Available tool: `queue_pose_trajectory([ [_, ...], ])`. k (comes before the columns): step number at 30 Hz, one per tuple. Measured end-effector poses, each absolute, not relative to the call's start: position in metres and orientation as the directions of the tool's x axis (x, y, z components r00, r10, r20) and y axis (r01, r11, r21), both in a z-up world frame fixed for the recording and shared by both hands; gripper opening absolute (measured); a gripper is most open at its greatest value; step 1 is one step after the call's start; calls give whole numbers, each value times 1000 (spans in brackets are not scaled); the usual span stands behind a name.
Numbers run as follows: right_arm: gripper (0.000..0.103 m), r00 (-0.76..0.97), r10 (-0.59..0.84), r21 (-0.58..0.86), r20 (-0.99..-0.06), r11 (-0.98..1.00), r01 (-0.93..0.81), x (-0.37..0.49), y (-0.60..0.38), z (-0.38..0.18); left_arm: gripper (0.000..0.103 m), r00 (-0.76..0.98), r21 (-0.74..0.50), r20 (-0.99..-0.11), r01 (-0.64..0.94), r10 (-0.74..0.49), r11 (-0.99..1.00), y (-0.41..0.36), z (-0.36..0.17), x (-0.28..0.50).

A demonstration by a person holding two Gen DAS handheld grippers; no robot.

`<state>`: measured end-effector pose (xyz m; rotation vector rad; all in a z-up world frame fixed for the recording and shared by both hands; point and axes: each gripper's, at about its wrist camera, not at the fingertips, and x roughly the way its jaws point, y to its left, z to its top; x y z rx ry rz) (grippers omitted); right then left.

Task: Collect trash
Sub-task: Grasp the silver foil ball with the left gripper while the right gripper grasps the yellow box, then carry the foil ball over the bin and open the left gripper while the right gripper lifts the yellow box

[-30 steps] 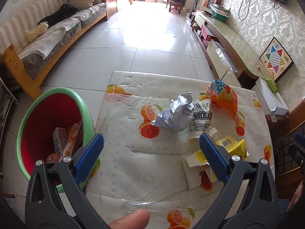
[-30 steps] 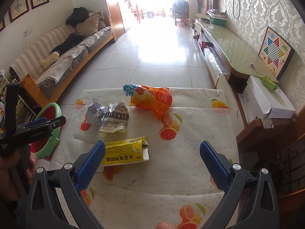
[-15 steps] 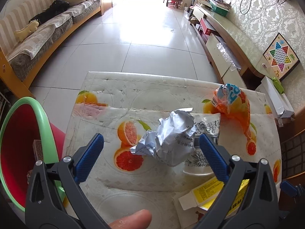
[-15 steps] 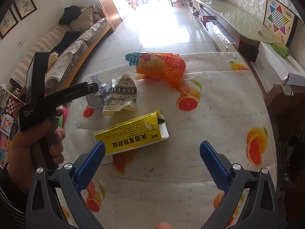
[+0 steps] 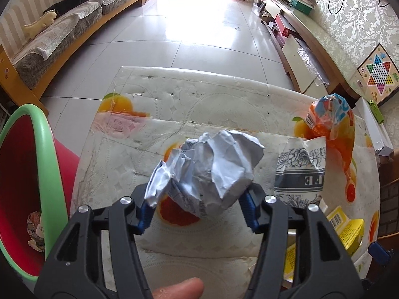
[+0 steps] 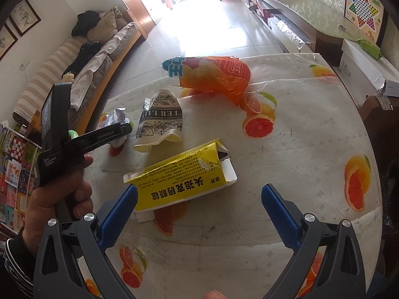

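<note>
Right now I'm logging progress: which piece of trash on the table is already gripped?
The crumpled silver wrapper, between the left gripper's fingers. The yellow box, paper cup and orange bag lie free.

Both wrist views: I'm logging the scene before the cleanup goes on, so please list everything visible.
crumpled foil wrapper: 1, silver-white, between the left gripper's fingers
paper cup: 1, white with black print, flattened, mid-table
snack bag: 1, orange and blue, far side of table
carton: 1, yellow, torn open, near table edge
bin: 1, red with green rim, left of table, trash inside
table: 1, white cloth with orange-fruit print
sofa: 1, striped, left wall
checkers board: 1, multicoloured, right wall
left gripper: black, blue fingers
right gripper: open, above carton
</note>
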<state>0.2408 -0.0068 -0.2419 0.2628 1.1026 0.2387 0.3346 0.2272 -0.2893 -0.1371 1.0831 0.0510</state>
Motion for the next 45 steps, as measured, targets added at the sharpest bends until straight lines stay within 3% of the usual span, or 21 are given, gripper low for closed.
queue_pose_trajectory([
  [18,95,352,384,464,-853,868,178,273,18,-274,54,573,-114,-819,-104,-35,988,246,-237,293],
  [21,81,349,357,437,-866,880,185,277,20,-273,54,574,-123,-817,-100,-44,987,249,-237,292],
  [23,62,344,345,422,-873,889,178,278,22,-273,55,572,-125,-819,-95,-49,988,251,-238,290],
  [29,38,335,354,405,-873,909,94,270,22,-268,55,571,-133,-819,-85,-61,987,252,-234,280],
  [32,32,348,339,379,-874,924,52,259,21,-256,55,582,-134,-811,-82,-61,988,251,-225,271],
  [45,31,523,218,170,-824,976,-138,193,31,-168,55,648,-105,-761,-94,-19,990,259,-170,217],
])
